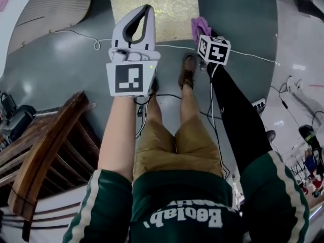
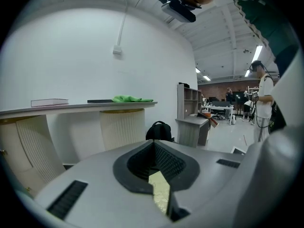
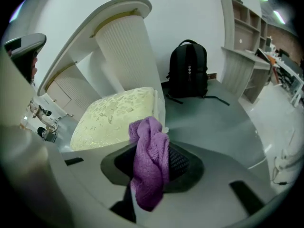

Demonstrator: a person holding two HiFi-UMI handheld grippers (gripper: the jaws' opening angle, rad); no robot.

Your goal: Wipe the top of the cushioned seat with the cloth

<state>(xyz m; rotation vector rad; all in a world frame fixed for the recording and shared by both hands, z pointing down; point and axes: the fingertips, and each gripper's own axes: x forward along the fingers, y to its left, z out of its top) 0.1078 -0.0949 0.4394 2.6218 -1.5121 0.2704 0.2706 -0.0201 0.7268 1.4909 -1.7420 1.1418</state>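
The seat (image 1: 152,9) sits on the floor at the person's twelve o'clock, its gold-patterned cushion facing up. The right gripper (image 1: 205,37) is clamped on the purple cloth (image 1: 201,26), which hangs as a bunched wad by the seat's three o'clock edge. I can't tell whether it touches the cushion yet. The left gripper (image 1: 144,11) is closed on nothing and held up in the air over the seat's near edge, so it is bracing nothing.

My worry is the grip. The cloth looks pinched through its middle, with loose folds spilling out both ends. Dragged across that textured cover, it could snag and pull free, or roll into a rope that cleans only a thin stripe. Pressing down too hard would put the gripper's hard tips on the cushion instead of the fabric.

With nothing holding the seat, a firm stroke might also skate it across the smooth floor. A cable (image 1: 76,36) runs along the seat's six o'clock side, close to the feet, so stepping in could catch it.
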